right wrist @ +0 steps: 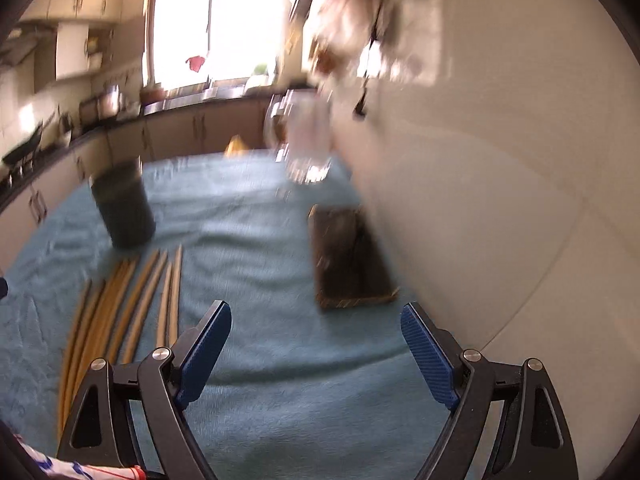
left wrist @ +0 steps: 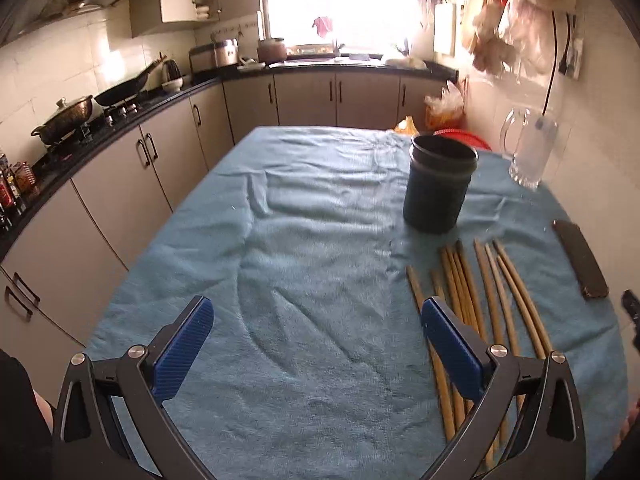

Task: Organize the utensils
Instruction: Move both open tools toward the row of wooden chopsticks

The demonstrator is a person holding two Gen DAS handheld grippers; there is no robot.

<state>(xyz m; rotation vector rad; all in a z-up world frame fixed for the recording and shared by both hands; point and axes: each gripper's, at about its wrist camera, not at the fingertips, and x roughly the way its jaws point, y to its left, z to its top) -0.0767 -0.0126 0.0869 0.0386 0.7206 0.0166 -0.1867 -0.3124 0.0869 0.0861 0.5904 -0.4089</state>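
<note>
Several wooden chopsticks (left wrist: 476, 292) lie side by side on a blue cloth (left wrist: 304, 264), just in front of a dark upright cup (left wrist: 438, 184). My left gripper (left wrist: 318, 316) hovers open over bare cloth, its right finger above the leftmost chopsticks. In the blurred right wrist view the chopsticks (right wrist: 132, 300) lie at the left and the dark cup (right wrist: 122, 206) stands behind them. My right gripper (right wrist: 316, 322) is open above the cloth (right wrist: 272, 360), to the right of the chopsticks, nothing between its fingers.
A glass mug (left wrist: 528, 148) stands by the right wall. A dark flat phone-like slab (left wrist: 580, 258) lies right of the chopsticks, and shows as a dark slab (right wrist: 348, 260) ahead of the right gripper. Kitchen counter with pans (left wrist: 80, 116) runs along the left.
</note>
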